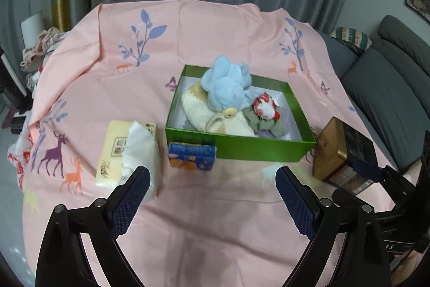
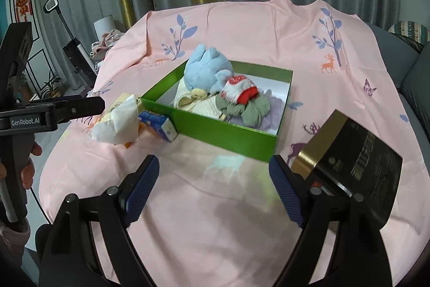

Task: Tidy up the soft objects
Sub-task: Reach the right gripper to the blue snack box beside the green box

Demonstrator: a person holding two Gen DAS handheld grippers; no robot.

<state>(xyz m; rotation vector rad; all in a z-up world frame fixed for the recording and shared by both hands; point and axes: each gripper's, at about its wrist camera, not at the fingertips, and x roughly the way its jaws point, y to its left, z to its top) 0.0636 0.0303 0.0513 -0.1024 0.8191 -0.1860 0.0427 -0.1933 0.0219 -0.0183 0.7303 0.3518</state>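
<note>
1. Nearest the lens, the left gripper and the right gripper hang over bare pink tablecloth, jaws spread wide, nothing between them.
2. Just beyond, the green box sits mid-table, already holding the soft things: a blue plush toy piled on top, a cream knitted piece beneath it, a red-and-white sock and a grey-green fabric bundle alongside, with pale lilac cloth showing under them in the right wrist view.
3. Outside the box, to its left, lie a yellow tissue pack with a sheet pulled loose and, touching the box's front wall, a small blue packet; a gold-and-black tin rests by the front right corner.
4. By the look of it, the sorting is nearly or fully done; only the tissue items could still count as soft, and whether they belong inside cannot be told.
</note>
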